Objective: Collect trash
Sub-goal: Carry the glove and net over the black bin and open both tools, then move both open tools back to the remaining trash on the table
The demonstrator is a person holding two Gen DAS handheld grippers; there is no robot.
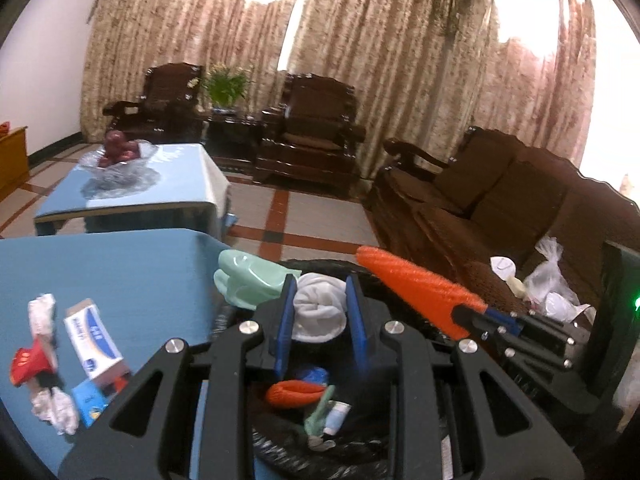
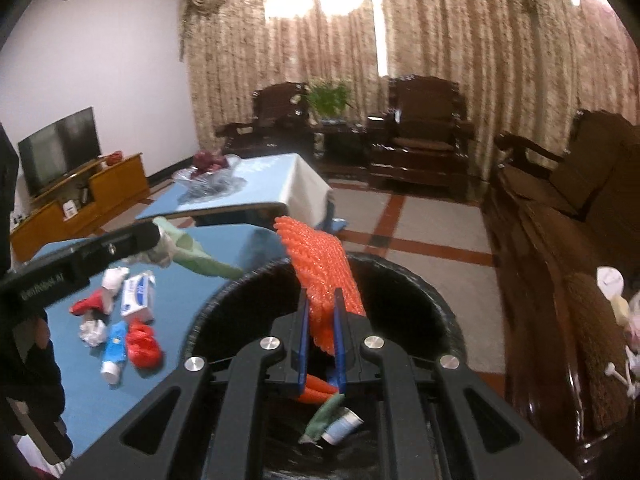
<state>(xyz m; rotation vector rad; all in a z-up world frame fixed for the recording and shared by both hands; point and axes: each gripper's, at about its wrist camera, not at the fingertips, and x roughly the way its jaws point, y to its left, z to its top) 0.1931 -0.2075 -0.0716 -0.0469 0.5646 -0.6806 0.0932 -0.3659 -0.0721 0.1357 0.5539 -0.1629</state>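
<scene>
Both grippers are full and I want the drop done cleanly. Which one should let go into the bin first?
Probably the right gripper: its orange netting hangs inside the bin rim. The left gripper holds white and green scraps nearer the table-side rim.

The round black bin lined with a black bag shows only its far rim in the right wrist view; its near side is hidden behind the gripper body. Deep inside that bin, an orange mesh sleeve is partly covered by blue pads. Left of the bin, print on the white-and-blue cardboard box is too blurred to read. Right of the bin, pale bags on the brown sofa are cut by the edge.
</scene>
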